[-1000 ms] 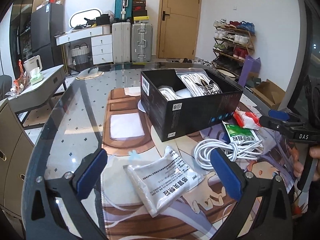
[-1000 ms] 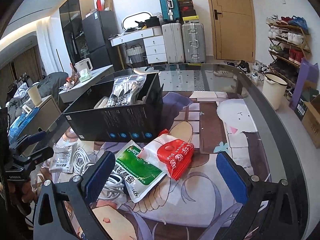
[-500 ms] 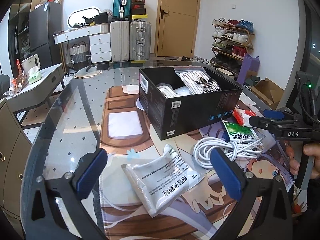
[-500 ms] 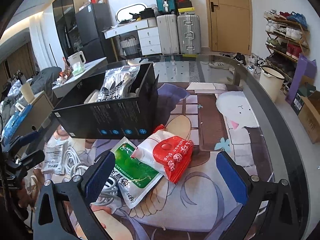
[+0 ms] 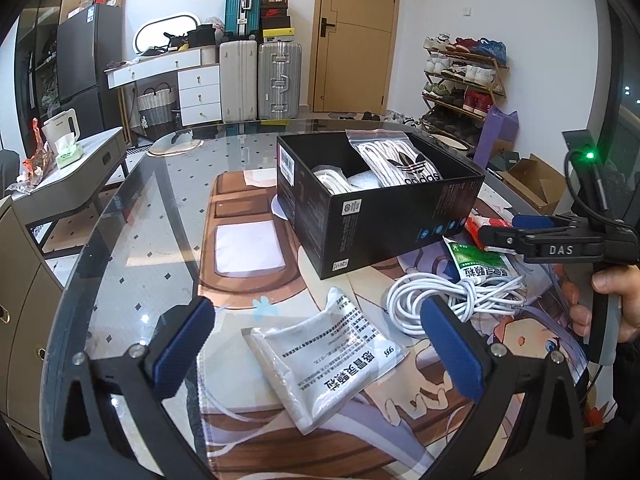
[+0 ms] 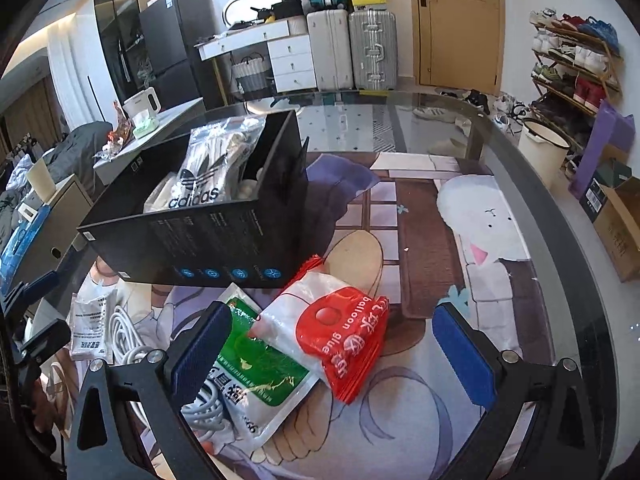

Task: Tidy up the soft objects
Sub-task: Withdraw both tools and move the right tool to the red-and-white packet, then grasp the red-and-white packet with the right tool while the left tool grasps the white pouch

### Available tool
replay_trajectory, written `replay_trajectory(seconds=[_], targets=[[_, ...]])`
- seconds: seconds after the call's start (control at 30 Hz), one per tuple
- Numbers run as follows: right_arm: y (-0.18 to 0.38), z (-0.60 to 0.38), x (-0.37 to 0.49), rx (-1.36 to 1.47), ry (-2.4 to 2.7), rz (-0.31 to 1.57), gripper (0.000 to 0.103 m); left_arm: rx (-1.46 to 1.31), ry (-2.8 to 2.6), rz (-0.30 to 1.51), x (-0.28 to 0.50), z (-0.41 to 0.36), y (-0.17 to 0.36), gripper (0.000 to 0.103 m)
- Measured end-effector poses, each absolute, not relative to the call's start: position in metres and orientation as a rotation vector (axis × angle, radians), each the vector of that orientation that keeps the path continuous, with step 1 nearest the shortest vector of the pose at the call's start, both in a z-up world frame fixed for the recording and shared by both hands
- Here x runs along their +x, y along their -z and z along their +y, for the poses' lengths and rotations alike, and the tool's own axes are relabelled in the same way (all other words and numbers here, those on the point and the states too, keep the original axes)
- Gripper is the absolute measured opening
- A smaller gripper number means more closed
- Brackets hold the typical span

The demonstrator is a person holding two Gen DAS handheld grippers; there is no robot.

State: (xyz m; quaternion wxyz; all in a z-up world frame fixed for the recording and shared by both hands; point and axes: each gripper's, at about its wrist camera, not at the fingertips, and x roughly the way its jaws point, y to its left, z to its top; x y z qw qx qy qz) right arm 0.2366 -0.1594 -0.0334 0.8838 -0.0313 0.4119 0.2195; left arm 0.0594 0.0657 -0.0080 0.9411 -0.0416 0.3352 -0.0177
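A black box (image 5: pixel 384 216) (image 6: pixel 208 240) on the table holds an Adidas bag (image 5: pixel 396 160) and white items. In front of it lie a clear white pouch (image 5: pixel 328 360), a coiled white cable (image 5: pixel 452 300), a green-and-white pouch (image 6: pixel 256 368) and a red-and-white balloon glue pack (image 6: pixel 340 332). My left gripper (image 5: pixel 316 348) is open and empty, with the white pouch between its fingers. My right gripper (image 6: pixel 332 352) is open and empty over the red pack and the green pouch. It also shows in the left wrist view (image 5: pixel 496 232).
The glass table (image 5: pixel 132 248) has a printed mat (image 6: pixel 440 240) under it. A grey side cabinet (image 5: pixel 68 180) stands left of the table. Suitcases (image 5: pixel 276 76), a door and a shoe rack (image 5: pixel 460 80) stand at the back. A white bucket (image 6: pixel 540 152) and cardboard boxes sit on the floor at right.
My right gripper has moved in toward the red pack and the green pouch, which look larger now. My left gripper has shifted only slightly. Nothing has been grasped.
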Motion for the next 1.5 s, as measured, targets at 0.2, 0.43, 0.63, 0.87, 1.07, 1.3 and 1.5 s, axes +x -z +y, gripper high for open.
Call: replay_trajectory(seconds=[0.2, 0.43, 0.63, 0.87, 1.07, 1.3, 1.5], targets=[[0.040, -0.159, 0.246, -0.049, -0.471, 0.894, 0.080, -0.088, 0.038, 0.683, 0.059, 0.066, 0.008, 0.103], [0.038, -0.160, 0.236, -0.076, -0.476, 0.861, 0.059, -0.084, 0.037, 0.685, 0.059, 0.066, 0.009, 0.103], [0.027, -0.170, 0.217, -0.085, -0.466, 0.796, 0.057, -0.070, 0.043, 0.696, 0.060, 0.064, 0.010, 0.103], [0.010, -0.176, 0.193, -0.063, -0.512, 0.727, 0.057, -0.009, 0.079, 0.764, 0.061, 0.059, 0.015, 0.103], [0.008, -0.170, 0.185, -0.078, -0.548, 0.719, 0.057, 0.055, 0.084, 0.821, 0.067, 0.052, 0.026, 0.103], [0.006, -0.167, 0.183, -0.083, -0.580, 0.718, 0.057, 0.065, 0.098, 0.808, 0.072, 0.050, 0.021, 0.103], [0.007, -0.167, 0.183, -0.086, -0.583, 0.719, 0.057, 0.122, 0.135, 0.791, 0.079, 0.044, 0.018, 0.103]])
